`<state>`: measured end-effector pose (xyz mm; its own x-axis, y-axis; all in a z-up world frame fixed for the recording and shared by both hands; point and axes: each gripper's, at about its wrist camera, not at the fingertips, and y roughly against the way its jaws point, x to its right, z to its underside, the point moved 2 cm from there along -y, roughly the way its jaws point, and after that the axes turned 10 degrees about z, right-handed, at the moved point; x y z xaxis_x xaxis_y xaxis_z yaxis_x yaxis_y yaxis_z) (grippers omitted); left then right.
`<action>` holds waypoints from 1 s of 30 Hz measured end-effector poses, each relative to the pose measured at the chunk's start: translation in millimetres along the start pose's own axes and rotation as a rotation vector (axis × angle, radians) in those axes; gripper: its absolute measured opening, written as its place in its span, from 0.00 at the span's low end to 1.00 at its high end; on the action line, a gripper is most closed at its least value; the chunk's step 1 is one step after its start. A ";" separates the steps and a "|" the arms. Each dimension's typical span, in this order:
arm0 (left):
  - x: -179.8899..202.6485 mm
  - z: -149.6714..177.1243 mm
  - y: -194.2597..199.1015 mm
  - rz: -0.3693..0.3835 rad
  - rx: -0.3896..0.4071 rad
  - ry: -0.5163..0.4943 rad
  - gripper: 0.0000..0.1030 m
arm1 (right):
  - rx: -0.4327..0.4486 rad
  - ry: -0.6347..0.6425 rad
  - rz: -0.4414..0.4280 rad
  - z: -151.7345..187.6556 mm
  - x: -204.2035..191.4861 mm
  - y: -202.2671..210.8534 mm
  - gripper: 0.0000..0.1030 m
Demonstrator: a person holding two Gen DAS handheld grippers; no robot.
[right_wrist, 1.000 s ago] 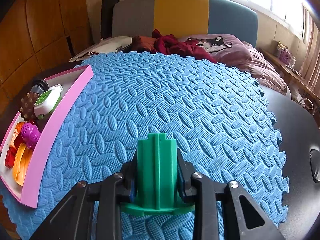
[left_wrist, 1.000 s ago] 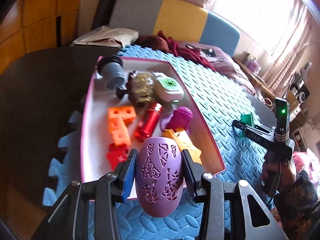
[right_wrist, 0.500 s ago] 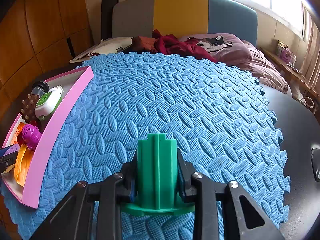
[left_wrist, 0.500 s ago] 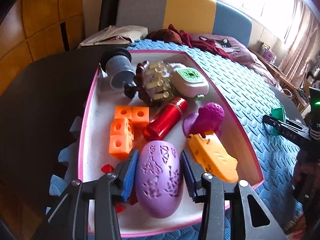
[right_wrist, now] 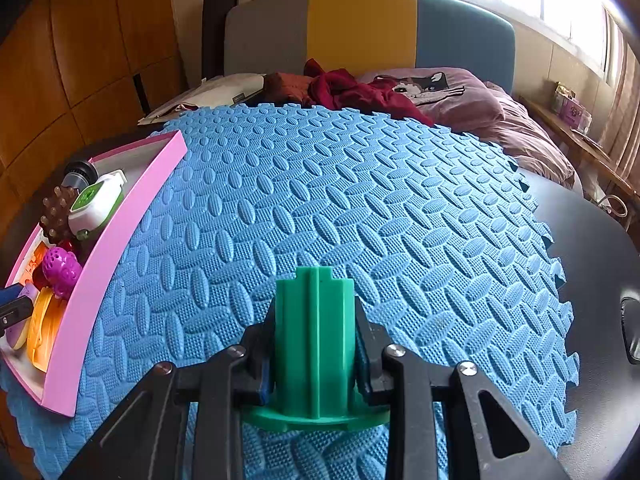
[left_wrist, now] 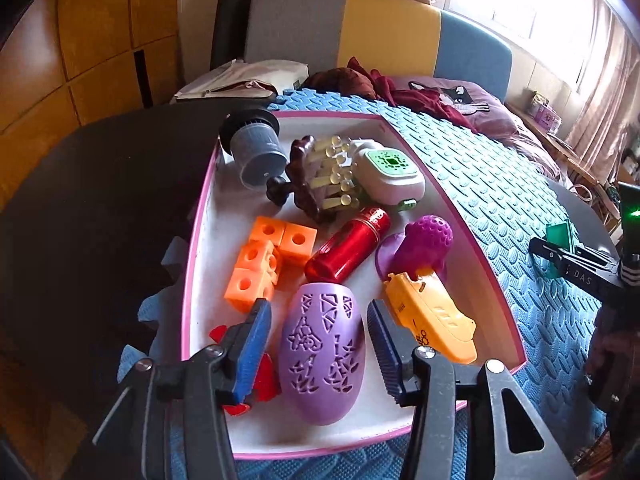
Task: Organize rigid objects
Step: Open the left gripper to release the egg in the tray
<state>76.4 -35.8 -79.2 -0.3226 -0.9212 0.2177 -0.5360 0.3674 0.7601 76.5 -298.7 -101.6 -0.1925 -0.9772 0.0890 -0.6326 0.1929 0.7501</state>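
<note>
A pink-rimmed white tray (left_wrist: 476, 248) lies on the blue foam mat and holds several toys. A lilac egg-shaped shell (left_wrist: 322, 352) with cut-out patterns lies in the tray's near end. My left gripper (left_wrist: 320, 340) is open around it, blue pads clear of both sides. My right gripper (right_wrist: 314, 344) is shut on a green ribbed plastic piece (right_wrist: 316, 336) with a round flange, low over the mat. The right gripper also shows in the left wrist view (left_wrist: 576, 268).
In the tray lie orange cubes (left_wrist: 266, 264), a red cylinder (left_wrist: 348, 248), a purple knobbed toy (left_wrist: 420, 248), an orange boat (left_wrist: 432, 320), a brown spiky massager (left_wrist: 320, 180), a white-green device (left_wrist: 390, 172) and a grey cup (left_wrist: 256, 152). The tray (right_wrist: 132, 216) sits left of the mat (right_wrist: 340, 208). A bed lies beyond.
My left gripper moved forward over the tray, lowered the lilac egg into its near end, and opened off it. The right gripper stayed still, holding the green piece.
</note>
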 end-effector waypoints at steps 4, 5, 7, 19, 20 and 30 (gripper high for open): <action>-0.9 -0.5 6.9 -0.012 0.004 0.014 0.53 | 0.000 0.000 0.000 0.0 -0.3 -0.1 0.29; -1.4 -0.7 8.6 -0.015 0.005 0.017 0.53 | 0.000 0.000 0.000 -0.1 -0.4 -0.1 0.29; -2.5 -0.2 12.1 -0.016 0.006 0.026 0.53 | 0.000 0.001 0.001 -0.1 -0.6 -0.2 0.29; -13.9 1.8 41.2 -0.039 0.050 0.070 0.55 | 0.003 0.023 0.026 -0.1 -4.2 0.6 0.29; -15.4 2.1 43.1 -0.043 0.053 0.072 0.55 | 0.003 0.025 0.029 -0.1 -4.6 0.7 0.29; -35.9 6.6 55.3 -0.073 0.065 0.121 0.55 | 0.000 0.027 0.048 0.0 -6.8 2.1 0.29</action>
<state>53.2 18.5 -49.0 -0.1866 -0.9530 0.2386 -0.6049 0.3028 0.7365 76.6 -291.7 -100.6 -0.2023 -0.9689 0.1425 -0.6230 0.2396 0.7446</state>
